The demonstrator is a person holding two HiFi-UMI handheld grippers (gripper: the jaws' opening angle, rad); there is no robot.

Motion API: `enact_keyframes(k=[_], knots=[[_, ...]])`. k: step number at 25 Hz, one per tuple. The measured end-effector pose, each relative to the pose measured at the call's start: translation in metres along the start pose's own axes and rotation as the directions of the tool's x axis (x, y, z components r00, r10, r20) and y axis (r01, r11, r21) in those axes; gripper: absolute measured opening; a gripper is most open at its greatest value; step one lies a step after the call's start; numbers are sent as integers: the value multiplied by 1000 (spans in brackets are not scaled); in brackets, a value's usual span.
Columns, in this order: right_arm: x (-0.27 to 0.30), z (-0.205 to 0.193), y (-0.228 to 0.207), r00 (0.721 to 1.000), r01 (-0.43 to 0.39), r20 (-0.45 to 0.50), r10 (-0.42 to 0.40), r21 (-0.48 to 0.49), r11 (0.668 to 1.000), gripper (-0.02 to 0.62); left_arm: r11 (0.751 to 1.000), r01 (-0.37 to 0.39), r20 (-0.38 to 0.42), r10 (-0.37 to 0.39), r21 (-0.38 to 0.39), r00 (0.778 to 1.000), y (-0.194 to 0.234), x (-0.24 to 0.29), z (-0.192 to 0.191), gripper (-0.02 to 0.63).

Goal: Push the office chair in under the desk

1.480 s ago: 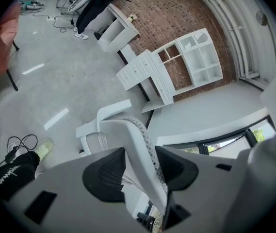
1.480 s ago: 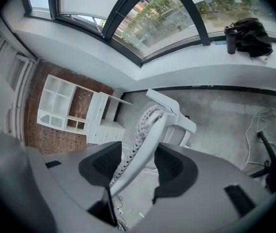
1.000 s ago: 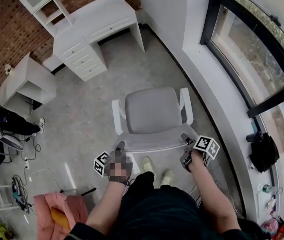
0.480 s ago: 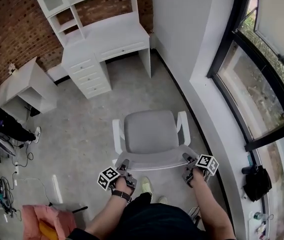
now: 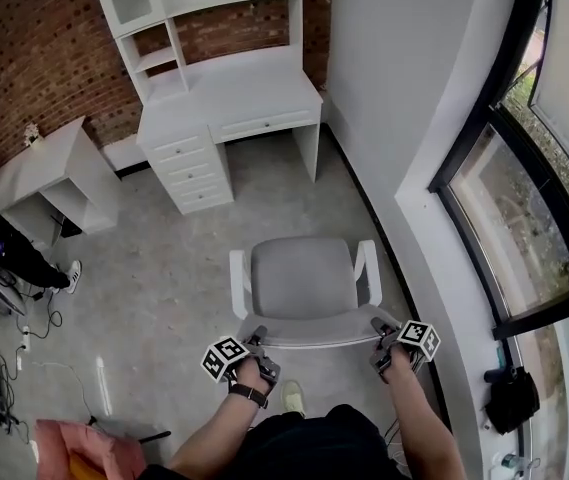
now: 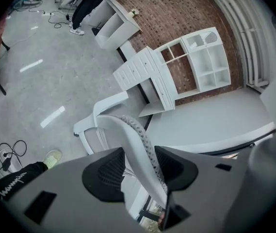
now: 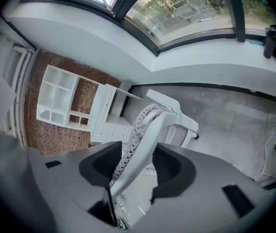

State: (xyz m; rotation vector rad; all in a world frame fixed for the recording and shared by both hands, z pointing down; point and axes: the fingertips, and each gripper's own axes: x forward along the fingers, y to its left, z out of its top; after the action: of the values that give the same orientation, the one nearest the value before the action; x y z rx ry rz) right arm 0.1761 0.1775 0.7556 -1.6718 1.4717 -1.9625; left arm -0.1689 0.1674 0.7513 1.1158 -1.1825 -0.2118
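right now, chair position: the office chair (image 5: 302, 278) stands on the bare concrete floor (image 5: 154, 258), well apart from the white table (image 5: 234, 93) with drawers and a hutch, its seat facing the table.
target: the knee space (image 5: 274, 158) between the drawer stack and the table's right leg; it sits a little to the left of the chair's line.
left gripper (image 5: 253, 339): fingers (image 6: 106, 171) set wide and closed on the left end of the backrest (image 5: 319, 332) rim, which runs up between the pads.
right gripper (image 5: 380, 327): fingers (image 7: 171, 166) equally wide, with the right end of the same rim held between them.
step, as i judge it: mid-push, with most of the way to the table still to go.
handling: likely moderate in weight and easy to roll, though the base is hidden under the seat, so wheels cannot be confirmed. the rim looks like stiff plastic; the mesh beside it looks soft and would give.
where to hold: on the hard rim near both top corners, as now, never on the mesh. two spread grips let the chair be steered.
risks: smooth plastic may slip in the pads under a hard shove. a swivel seat could twist if one side pushes more. the white armrests (image 5: 238, 280) may catch the drawers or the table leg unless the chair is lined up first.
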Motion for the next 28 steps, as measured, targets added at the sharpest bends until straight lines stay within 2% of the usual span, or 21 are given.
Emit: enact_keyframes(k=[7,21,28], knots=[[38,25,29,1000,-5,9,5,19,1000,182,1000,-12,1,12,-13,1000,-20,29,32,176],[134,117,93,997,-39,-63,37,-28,999,183,998,-10,78,15,-65,997,-81,116,91,176],[177,150,125,992,-66,-113,60,-46,997,184,996,-1,120,12,-86,993,-107,150,123,178]])
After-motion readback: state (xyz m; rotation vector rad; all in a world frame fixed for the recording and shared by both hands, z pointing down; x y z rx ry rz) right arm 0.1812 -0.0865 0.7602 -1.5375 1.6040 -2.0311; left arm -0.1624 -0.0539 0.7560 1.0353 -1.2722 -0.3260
